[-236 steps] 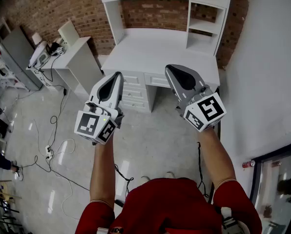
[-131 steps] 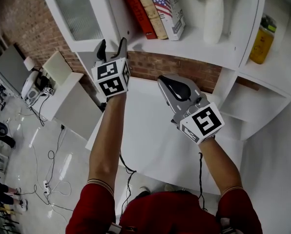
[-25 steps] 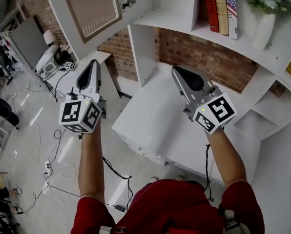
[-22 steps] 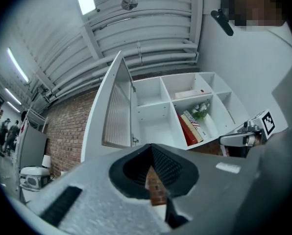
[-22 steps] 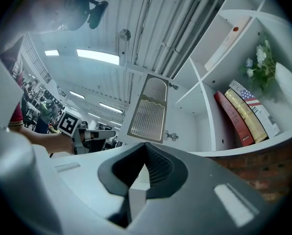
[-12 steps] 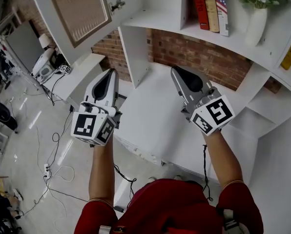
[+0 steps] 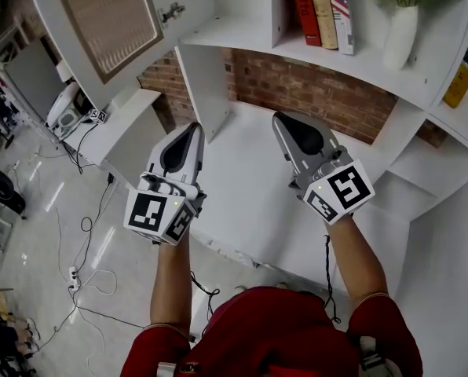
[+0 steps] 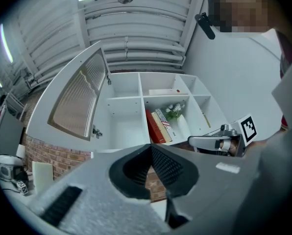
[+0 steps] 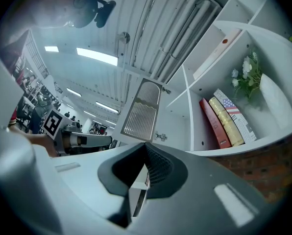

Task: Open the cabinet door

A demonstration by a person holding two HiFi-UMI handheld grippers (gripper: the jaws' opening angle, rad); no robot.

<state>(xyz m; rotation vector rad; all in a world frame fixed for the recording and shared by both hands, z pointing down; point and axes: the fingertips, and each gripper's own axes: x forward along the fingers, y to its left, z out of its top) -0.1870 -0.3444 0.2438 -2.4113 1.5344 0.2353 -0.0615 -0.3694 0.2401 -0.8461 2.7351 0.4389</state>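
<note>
Now | cabinet door (image 7: pixel 100 22) stands open | up-left of left tool (image 7: pixel 192 129)

I count one open cabinet door (image 7: pixel 100 22), three books (image 7: pixel 322 10), one white vase (image 7: pixel 399 38) and one yellow bottle (image 7: pixel 462 81).

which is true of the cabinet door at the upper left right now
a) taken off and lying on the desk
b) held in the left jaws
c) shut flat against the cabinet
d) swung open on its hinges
D: the cabinet door stands swung out to the left with its hinge exposed, and the left gripper view looks straight into the compartment behind it.
</note>
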